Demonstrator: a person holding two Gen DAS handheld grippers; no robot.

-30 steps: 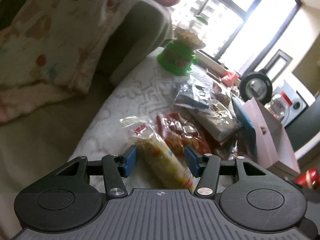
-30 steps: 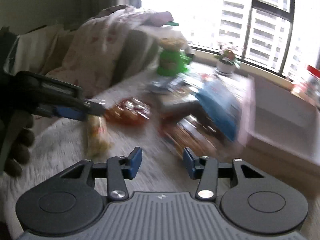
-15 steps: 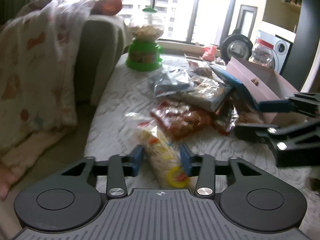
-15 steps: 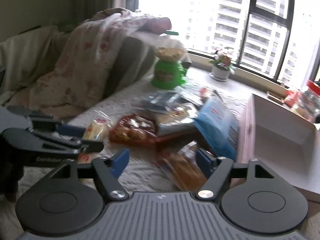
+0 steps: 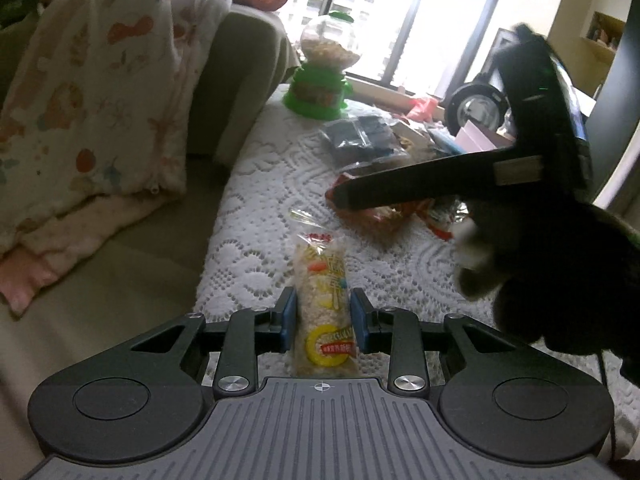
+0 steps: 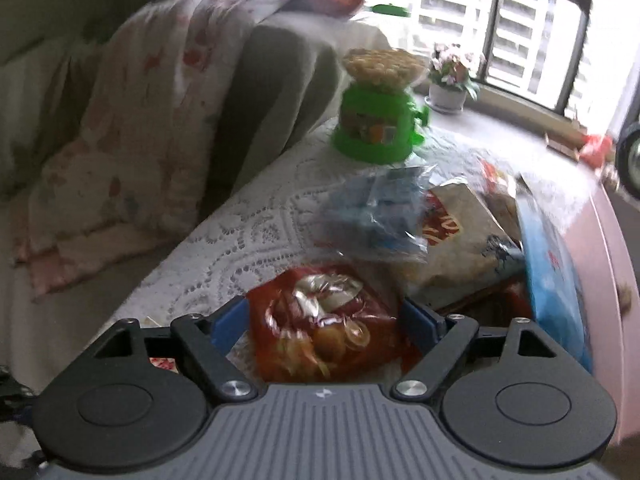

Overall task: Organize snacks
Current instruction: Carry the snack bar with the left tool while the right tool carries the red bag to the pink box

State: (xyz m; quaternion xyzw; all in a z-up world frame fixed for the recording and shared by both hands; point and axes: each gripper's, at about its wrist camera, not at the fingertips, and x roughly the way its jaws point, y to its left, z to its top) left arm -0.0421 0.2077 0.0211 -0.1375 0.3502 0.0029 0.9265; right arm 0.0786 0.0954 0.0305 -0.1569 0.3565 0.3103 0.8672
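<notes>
On the white lace tablecloth [image 5: 256, 208], the left gripper [image 5: 323, 316] had just been closing, and its blue pads [image 5: 289, 314] pressed both sides of a long clear packet of pale puffed-rice snack with a yellow ring on its label [image 5: 323, 300], which lay lengthwise on the cloth, near its front edge. The right gripper [image 6: 323, 320] had just been opening; its jaws stood wide on either side of a red crinkly bag of round golden snacks [image 6: 320, 320], with the pads not visibly pressing it. That red bag lay on the cloth in front of a heap of other packets: a clear bag of blue-wrapped sweets [image 6: 376, 216], a beige bag [image 6: 460, 248] and a flat blue packet [image 6: 548, 280] leaning against a pink box [image 6: 608, 240] at the cloth's right side. At the cloth's far end stood a green-based dispenser with a clear globe of snacks [image 6: 378, 120]. A flowered blanket [image 5: 100, 100] hung over the sofa beside the cloth.
</notes>
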